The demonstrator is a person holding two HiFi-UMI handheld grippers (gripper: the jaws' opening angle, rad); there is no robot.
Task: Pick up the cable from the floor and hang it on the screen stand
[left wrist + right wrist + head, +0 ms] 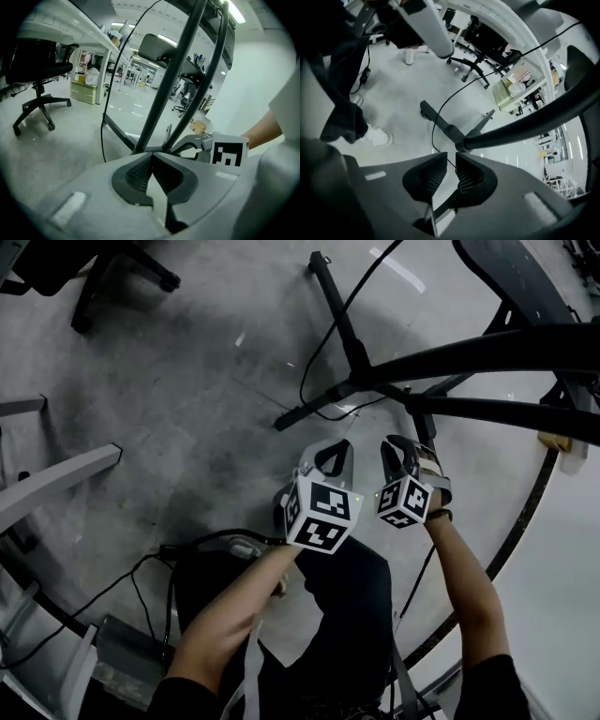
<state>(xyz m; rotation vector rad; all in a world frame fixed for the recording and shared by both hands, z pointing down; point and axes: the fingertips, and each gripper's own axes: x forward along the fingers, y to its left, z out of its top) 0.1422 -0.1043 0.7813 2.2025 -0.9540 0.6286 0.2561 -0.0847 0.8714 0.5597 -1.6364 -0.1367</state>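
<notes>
Standing over the grey floor (187, 381), a person holds two grippers side by side above it. At left, the left gripper (335, 450) has its jaws pressed together at the tips with nothing between them. Just beside it, the right gripper (398, 452) has its jaws a narrow slit apart. The thin black cable (433, 126) shows through that slit, though whether it lies between the jaws or beyond them cannot be told. It curves down to the floor at the foot of the screen stand (487, 348). The stand's dark poles cross the right of the head view.
</notes>
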